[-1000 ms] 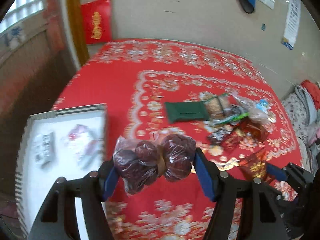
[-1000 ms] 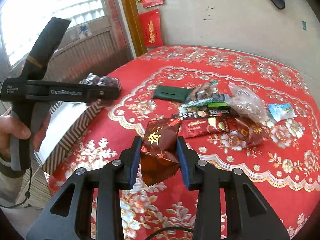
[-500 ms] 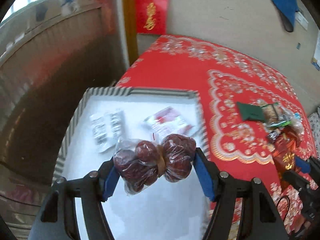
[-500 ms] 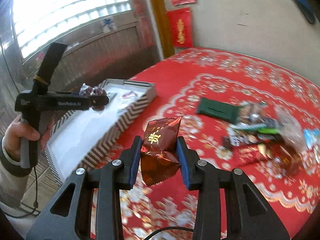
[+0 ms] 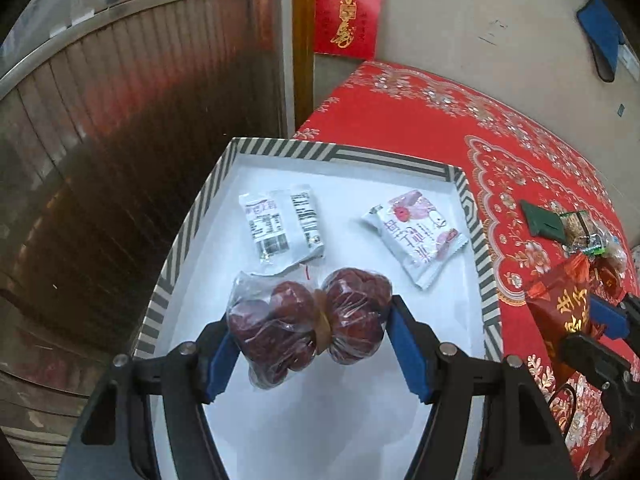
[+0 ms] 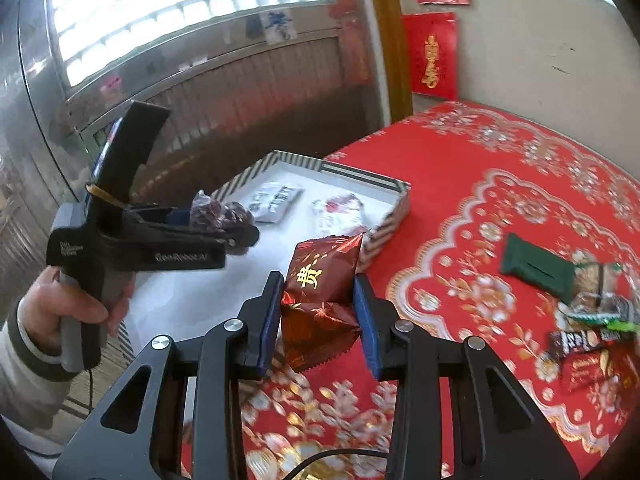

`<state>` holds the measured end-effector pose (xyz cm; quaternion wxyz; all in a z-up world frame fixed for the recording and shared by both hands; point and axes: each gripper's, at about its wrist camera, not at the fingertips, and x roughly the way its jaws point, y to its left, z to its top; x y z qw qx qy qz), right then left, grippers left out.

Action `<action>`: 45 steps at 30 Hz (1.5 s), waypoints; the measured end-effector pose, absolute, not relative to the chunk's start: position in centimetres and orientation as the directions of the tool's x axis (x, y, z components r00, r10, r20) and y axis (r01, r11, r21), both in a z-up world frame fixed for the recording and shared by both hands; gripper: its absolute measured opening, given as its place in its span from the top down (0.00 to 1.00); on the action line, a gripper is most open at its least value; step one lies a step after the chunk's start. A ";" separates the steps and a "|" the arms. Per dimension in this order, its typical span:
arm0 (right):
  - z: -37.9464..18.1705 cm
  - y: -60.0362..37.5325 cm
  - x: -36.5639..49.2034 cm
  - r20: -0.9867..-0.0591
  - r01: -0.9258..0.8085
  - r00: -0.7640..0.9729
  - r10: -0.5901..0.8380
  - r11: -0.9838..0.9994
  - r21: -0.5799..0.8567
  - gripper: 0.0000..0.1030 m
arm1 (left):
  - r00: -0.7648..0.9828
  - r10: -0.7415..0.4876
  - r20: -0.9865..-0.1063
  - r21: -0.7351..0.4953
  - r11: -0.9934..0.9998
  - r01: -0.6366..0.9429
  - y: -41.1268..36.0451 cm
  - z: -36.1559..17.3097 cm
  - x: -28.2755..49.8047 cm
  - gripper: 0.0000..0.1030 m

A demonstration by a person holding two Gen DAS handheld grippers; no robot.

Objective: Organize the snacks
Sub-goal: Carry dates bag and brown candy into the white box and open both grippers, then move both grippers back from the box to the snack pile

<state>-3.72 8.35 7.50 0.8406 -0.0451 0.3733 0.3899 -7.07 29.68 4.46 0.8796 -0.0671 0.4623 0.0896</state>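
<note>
Your left gripper (image 5: 310, 330) is clamped on the clear bag of red dates (image 5: 308, 320), pinched at both ends with the tied waist bulging between the blue pads, and it hangs over the white floor of the striped box (image 5: 340, 154) in the lower middle of the left wrist frame. Lower it before you let go, since a soft bag dropped from height will likely roll toward the striped rim, and aim for the bare white patch at the bottom of the frame, short of the white barcode packet (image 5: 280, 226) and the pink-and-white packet (image 5: 416, 236) (both lie flat further up the frame). Open slowly so the plastic peels off the pads. Your right gripper (image 6: 318, 312) holds the dark red foil packet (image 6: 320, 292) upright between narrow jaws, over the red tablecloth (image 6: 480, 208) just outside the box's near corner; keep it there until the left one is out.
</note>
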 end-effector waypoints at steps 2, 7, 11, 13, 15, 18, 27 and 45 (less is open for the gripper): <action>7.6 9.2 -3.7 -0.659 -0.695 0.414 0.627 0.686 0.216 0.67 | 0.559 0.104 -0.823 -0.028 0.975 -0.221 29.7 4.3 -7.1 0.31; 7.3 11.8 -3.4 -0.661 -0.710 0.400 0.635 0.671 0.215 0.67 | 0.557 0.107 -0.824 -0.027 0.974 -0.227 30.4 3.9 -7.1 0.31; 6.8 14.1 -3.0 -0.676 -0.724 0.381 0.631 0.658 0.206 0.67 | 0.550 0.122 -0.826 -0.019 0.970 -0.243 31.3 3.6 -7.1 0.31; 6.4 15.1 -2.7 -0.693 -0.733 0.364 0.622 0.650 0.199 0.67 | 0.544 0.135 -0.828 -0.006 0.968 -0.249 31.7 3.4 -7.1 0.31; 5.9 15.9 -2.3 -0.710 -0.735 0.354 0.609 0.650 0.191 0.67 | 0.539 0.139 -0.831 -0.002 0.967 -0.253 32.1 3.1 -7.0 0.31; 5.1 16.8 -1.8 -0.733 -0.737 0.333 0.593 0.649 0.189 0.67 | 0.530 0.143 -0.836 -0.001 0.965 -0.262 32.6 2.7 -6.9 0.31; 3.7 17.9 -1.5 -0.755 -0.740 0.311 0.577 0.646 0.189 0.67 | 0.519 0.145 -0.842 0.002 0.964 -0.266 33.0 1.9 -6.7 0.31; 4.2 17.4 -2.2 -0.738 -0.735 0.368 0.566 0.663 0.141 0.51 | 0.526 0.169 -0.833 -0.017 0.944 -0.329 34.0 2.8 -7.3 0.12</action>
